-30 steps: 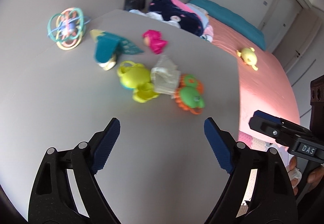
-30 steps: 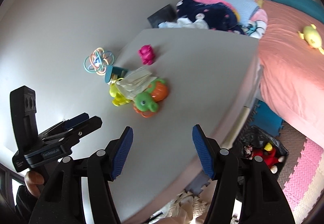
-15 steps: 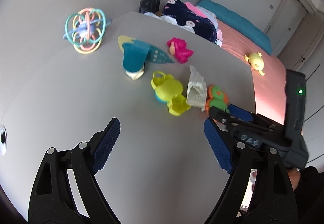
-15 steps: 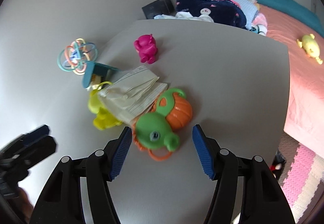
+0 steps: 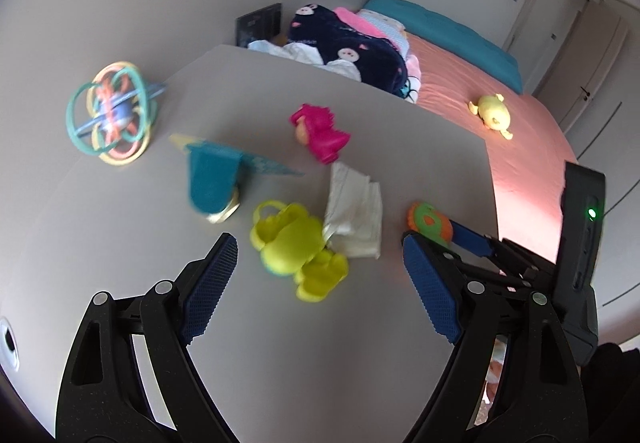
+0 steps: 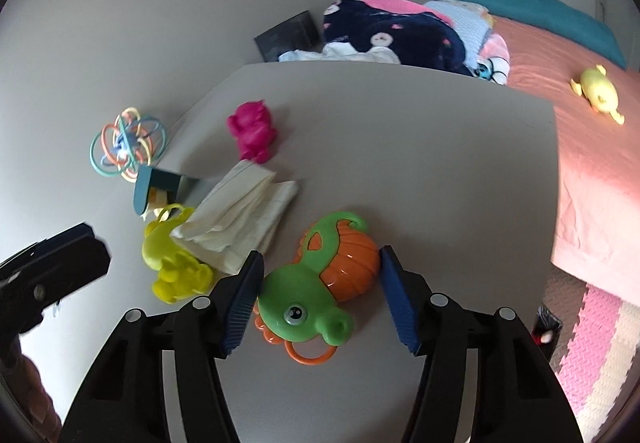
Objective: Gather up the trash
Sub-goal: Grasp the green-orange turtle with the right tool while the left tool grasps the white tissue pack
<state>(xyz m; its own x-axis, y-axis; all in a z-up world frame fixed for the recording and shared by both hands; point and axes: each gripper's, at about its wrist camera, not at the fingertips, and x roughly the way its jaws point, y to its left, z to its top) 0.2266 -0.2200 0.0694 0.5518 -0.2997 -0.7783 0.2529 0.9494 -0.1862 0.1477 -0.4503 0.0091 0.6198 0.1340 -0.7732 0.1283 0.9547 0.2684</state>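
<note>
A crumpled white paper wrapper point(image 5: 354, 213) lies on the grey table point(image 5: 280, 343) among toys; it also shows in the right wrist view point(image 6: 240, 219). My left gripper point(image 5: 320, 283) is open, just short of a yellow toy point(image 5: 298, 247) that touches the wrapper. My right gripper point(image 6: 322, 295) is open with its jaws either side of a green and orange seahorse toy point(image 6: 320, 291), right of the wrapper. The right gripper's body shows in the left wrist view point(image 5: 520, 259).
A pink toy point(image 6: 252, 135), a teal toy point(image 6: 156, 187) and a ring ball point(image 6: 128, 149) lie further back. A pile of clothes point(image 6: 400, 35) sits past the table's far edge. A bed with a pink cover point(image 6: 592, 163) stands on the right.
Both grippers have moved forward toward the toys. The right gripper's jaws now flank the seahorse toy. The left gripper has come close to the yellow toy.
</note>
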